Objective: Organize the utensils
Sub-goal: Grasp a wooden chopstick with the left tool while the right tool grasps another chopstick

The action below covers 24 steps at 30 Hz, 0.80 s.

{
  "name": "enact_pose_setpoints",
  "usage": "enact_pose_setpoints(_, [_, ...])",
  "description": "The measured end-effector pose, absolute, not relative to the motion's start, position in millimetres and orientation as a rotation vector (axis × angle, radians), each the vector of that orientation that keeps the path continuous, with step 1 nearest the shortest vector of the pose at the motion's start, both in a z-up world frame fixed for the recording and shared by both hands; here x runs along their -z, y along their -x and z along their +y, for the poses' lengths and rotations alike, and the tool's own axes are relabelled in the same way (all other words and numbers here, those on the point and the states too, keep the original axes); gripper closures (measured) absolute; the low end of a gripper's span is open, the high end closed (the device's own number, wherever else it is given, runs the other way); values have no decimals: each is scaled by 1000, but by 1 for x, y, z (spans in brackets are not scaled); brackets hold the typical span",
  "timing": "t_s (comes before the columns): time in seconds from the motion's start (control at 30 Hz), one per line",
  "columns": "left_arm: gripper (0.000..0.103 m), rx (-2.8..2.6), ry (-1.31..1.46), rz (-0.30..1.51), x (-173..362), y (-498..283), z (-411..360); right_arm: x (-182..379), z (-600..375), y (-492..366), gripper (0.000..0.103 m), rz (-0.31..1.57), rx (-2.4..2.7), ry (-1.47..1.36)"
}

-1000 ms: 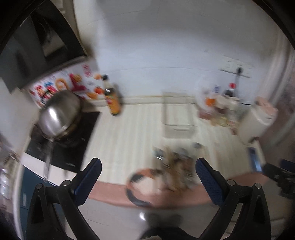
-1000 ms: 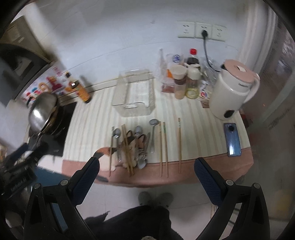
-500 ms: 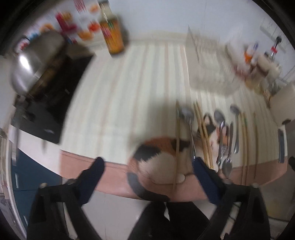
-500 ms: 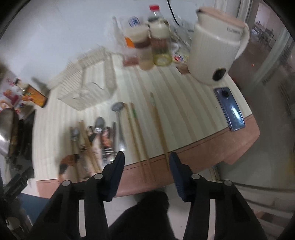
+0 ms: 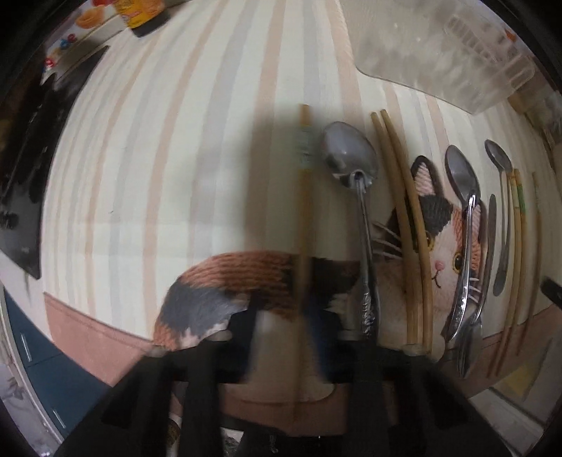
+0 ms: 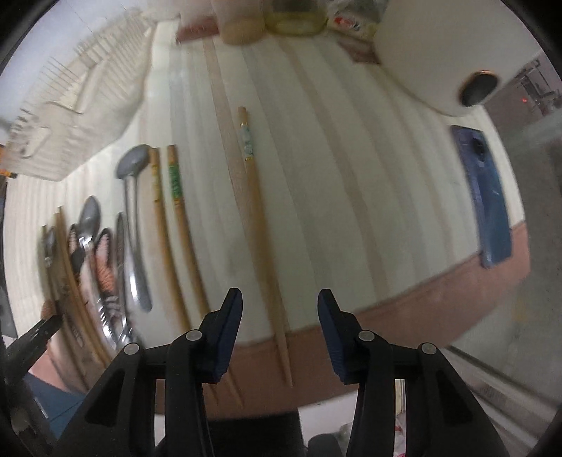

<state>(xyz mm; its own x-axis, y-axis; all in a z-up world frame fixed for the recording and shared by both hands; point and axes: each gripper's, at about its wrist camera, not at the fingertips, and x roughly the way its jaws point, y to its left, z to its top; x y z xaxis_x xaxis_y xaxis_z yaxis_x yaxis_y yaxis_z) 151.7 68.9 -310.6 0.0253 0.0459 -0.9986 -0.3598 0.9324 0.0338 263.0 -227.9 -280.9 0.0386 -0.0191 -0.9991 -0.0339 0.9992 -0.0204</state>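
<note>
Chopsticks and spoons lie in a row on a striped counter, partly on a cat-shaped mat (image 5: 442, 246). My left gripper (image 5: 291, 320) is low over the counter edge, its blurred jaws close on either side of a single wooden chopstick (image 5: 302, 211); whether they touch it is unclear. A large spoon (image 5: 351, 154) and a chopstick pair (image 5: 404, 211) lie just right of it. My right gripper (image 6: 279, 316) is open with a lone decorated chopstick (image 6: 256, 211) running between its fingers. A chopstick pair (image 6: 168, 218) and a ladle-like spoon (image 6: 131, 211) lie left of it.
A clear plastic drainer basket (image 5: 456, 59) stands at the back, also in the right wrist view (image 6: 80, 105). A blue phone (image 6: 488, 197) lies near the right counter edge by a white kettle (image 6: 439, 52). Jars (image 6: 242, 24) stand behind. A black stove (image 5: 24, 158) is at left.
Both grippers have dropped close to the counter's front edge. The left one narrowed around the leftmost chopstick; the right one came down over the rightmost chopstick.
</note>
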Motion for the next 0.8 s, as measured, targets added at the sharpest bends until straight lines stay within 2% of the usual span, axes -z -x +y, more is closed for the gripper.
enact_pose_setpoints(0.1, [98,-339,224,1519,309,-154,64,292,-219,-270,67,1497,-37,108])
enact_pose_setpoints(0.13, [98,-351,226,1520,309,-155,62,292,-216,-271,79,1483,-67,111])
enact_pose_setpoints(0.17, [99,-364,233,1523,308,-154,63,291,-215,-272,81,1478,-63,129])
enact_pose_setpoints(0.2, [99,-379,241,1525,307,-152,65,291,-214,-272,92,1480,-62,138])
enact_pose_setpoints(0.23, [99,-394,252,1529,305,-149,64,289,-215,-271,96,1490,-63,138])
enact_pose_setpoints(0.43, [98,-398,297,1543,301,-120,75,289,-220,-248,96,1590,-104,151])
enact_pose_setpoints(0.8, [97,-396,297,1535,303,-133,85,288,-216,-242,95,1612,-89,206])
